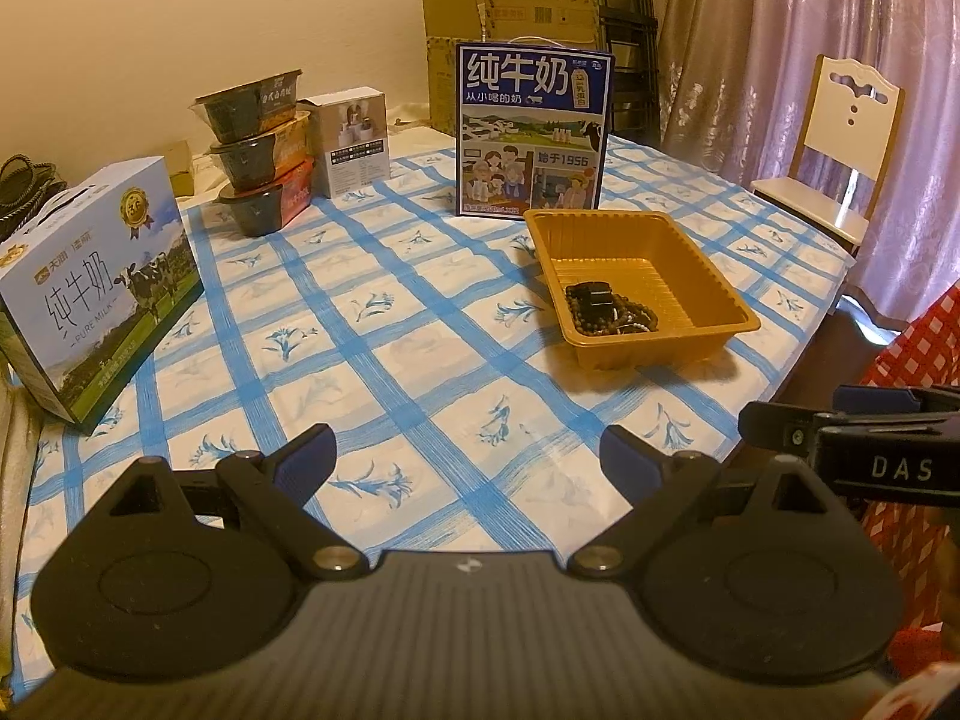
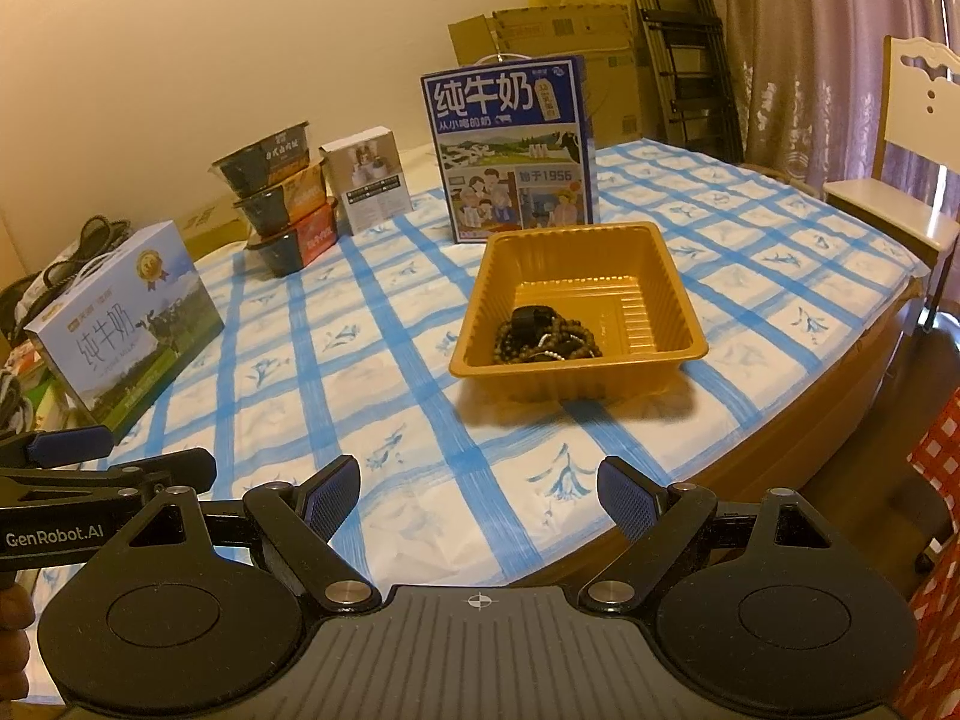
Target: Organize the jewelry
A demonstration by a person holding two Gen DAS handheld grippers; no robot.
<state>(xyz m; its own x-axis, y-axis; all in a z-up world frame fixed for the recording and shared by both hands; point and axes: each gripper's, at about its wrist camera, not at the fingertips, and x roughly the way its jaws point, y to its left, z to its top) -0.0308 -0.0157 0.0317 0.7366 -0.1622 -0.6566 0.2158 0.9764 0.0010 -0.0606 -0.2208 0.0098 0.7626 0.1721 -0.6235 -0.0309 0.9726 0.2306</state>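
Observation:
An orange plastic tray [image 1: 714, 264] [image 2: 672, 294] sits on the blue-checked tablecloth. In its near left corner lies a heap of dark bead bracelets [image 1: 624, 315] [image 2: 540, 342] with a small black box-like piece [image 1: 597, 294] [image 2: 531, 318] on top. My left gripper [image 1: 468, 450] hovers open over the near table edge, well short of the tray, nothing between its blue pads. My right gripper [image 2: 477, 492] is likewise open and empty, in front of the tray. Each gripper shows at the side of the other's view.
A tall blue milk carton [image 1: 534, 132] [image 2: 510, 150] stands right behind the tray. A pale milk box [image 1: 96, 288] [image 2: 126, 324] lies at the left, with stacked black food bowls [image 1: 258, 156] [image 2: 282, 204] and a small white box [image 1: 354, 141] beyond. A chair [image 1: 840, 138] stands to the right.

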